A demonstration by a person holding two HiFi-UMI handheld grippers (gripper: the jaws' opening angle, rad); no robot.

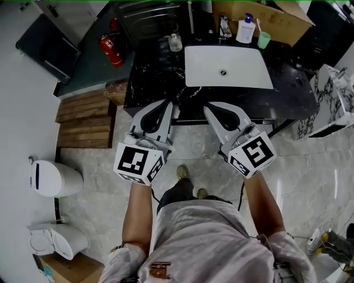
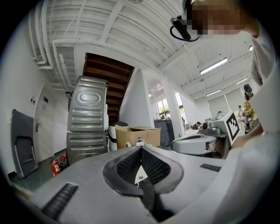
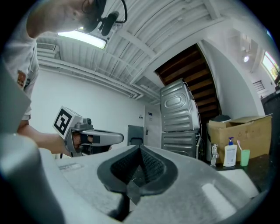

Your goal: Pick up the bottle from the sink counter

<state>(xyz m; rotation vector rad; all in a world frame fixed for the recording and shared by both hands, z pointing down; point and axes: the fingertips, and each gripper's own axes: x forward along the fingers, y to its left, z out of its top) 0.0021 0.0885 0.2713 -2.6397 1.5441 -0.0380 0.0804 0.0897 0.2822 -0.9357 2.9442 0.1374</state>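
Note:
A white pump bottle (image 1: pixel 246 29) with a blue top stands at the back of the black sink counter (image 1: pixel 152 77), right of the faucet (image 1: pixel 224 27). It also shows in the right gripper view (image 3: pixel 229 154) and, tiny, in the left gripper view (image 2: pixel 140 141). A small clear bottle (image 1: pixel 175 42) stands left of the white basin (image 1: pixel 243 74). My left gripper (image 1: pixel 166 105) and right gripper (image 1: pixel 213 108) hover side by side at the counter's front edge, well short of both bottles. Both are shut with nothing in them, as their own views show for the left gripper (image 2: pixel 141 149) and the right gripper (image 3: pixel 140 149).
A green cup (image 1: pixel 264 40) stands beside the pump bottle, in front of a cardboard box (image 1: pixel 276 16). A red fire extinguisher (image 1: pixel 110 48) and wooden steps (image 1: pixel 86 119) lie left of the counter. A marble-patterned cabinet (image 1: pixel 334 102) stands at the right.

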